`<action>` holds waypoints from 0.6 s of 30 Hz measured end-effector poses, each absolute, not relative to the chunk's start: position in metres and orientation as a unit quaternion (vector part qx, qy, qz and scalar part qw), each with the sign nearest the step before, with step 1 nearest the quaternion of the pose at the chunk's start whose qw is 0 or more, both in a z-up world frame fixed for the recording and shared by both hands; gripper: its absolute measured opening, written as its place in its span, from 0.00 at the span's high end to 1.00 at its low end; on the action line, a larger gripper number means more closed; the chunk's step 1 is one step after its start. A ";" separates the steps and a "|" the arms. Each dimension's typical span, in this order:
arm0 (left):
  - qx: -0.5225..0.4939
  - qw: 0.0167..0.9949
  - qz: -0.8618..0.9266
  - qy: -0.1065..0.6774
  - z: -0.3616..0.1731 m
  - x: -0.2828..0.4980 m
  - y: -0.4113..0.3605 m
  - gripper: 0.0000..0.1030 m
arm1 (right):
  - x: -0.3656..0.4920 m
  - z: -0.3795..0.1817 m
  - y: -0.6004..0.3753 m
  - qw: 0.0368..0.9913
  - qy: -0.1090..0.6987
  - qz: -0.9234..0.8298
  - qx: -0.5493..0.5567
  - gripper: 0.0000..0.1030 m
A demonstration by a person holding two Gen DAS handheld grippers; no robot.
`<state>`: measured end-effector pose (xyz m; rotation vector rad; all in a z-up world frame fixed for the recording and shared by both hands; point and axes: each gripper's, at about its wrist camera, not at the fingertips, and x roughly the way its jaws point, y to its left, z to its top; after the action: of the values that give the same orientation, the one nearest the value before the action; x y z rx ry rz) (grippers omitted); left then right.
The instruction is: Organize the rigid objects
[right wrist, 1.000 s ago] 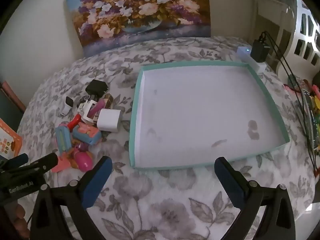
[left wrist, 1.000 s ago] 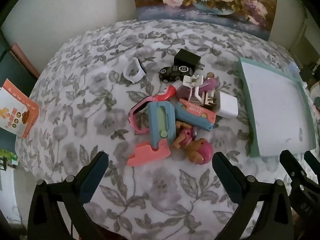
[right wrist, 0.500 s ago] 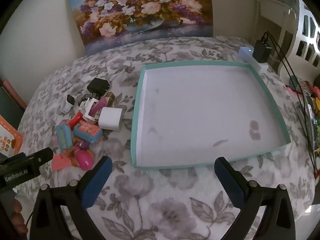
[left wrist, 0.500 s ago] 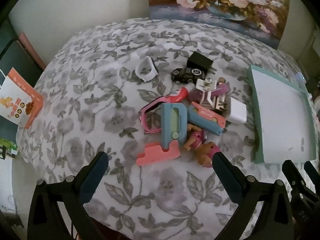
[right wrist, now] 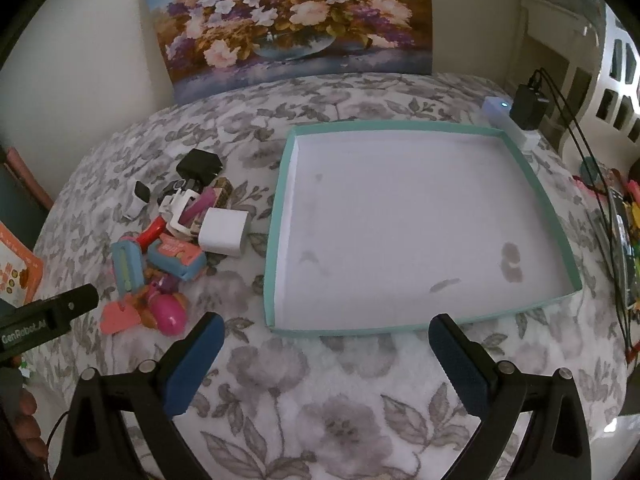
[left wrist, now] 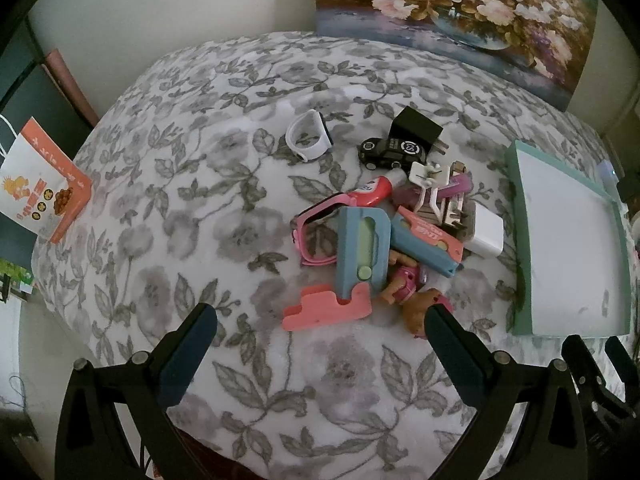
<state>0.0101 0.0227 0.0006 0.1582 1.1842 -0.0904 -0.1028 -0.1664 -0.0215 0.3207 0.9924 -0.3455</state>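
A pile of small rigid items lies on the floral cloth: a blue and pink toy [left wrist: 362, 258], a pink frame [left wrist: 316, 236], a blue case [left wrist: 426, 246], a white charger block [left wrist: 486, 232], a black toy car [left wrist: 392, 152], a black adapter [left wrist: 416, 130], a white band [left wrist: 308, 140] and a pink doll figure [left wrist: 416, 296]. The pile also shows in the right wrist view [right wrist: 172, 248]. A teal-rimmed white tray [right wrist: 276, 216] lies to its right, empty. My left gripper [left wrist: 320, 344] is open just before the pile. My right gripper [right wrist: 326, 354] is open before the tray's near rim.
A flower painting [right wrist: 296, 28] leans on the back wall. A white power strip with a black plug [right wrist: 520, 116] lies behind the tray. An orange paper bag [left wrist: 40, 192] hangs at the left edge. Cables and coloured items [right wrist: 624, 240] sit at the far right.
The left gripper's view has swung left, so the pile and tray sit further right in it. The right gripper has edged slightly forward. Both grippers stay open.
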 end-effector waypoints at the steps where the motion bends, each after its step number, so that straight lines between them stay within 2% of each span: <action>1: 0.075 0.826 -0.043 0.557 0.001 0.010 0.022 0.00 | -0.102 -0.022 -0.165 0.853 0.473 -0.163 0.149 0.00; 18: 0.075 0.827 -0.044 0.556 0.001 0.010 0.024 0.00 | -0.101 -0.021 -0.161 0.859 0.468 -0.160 0.135 0.00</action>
<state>0.0100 0.0242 0.0008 0.1584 1.1801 -0.0932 -0.1009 -0.1608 -0.0207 0.2837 0.9820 -0.3352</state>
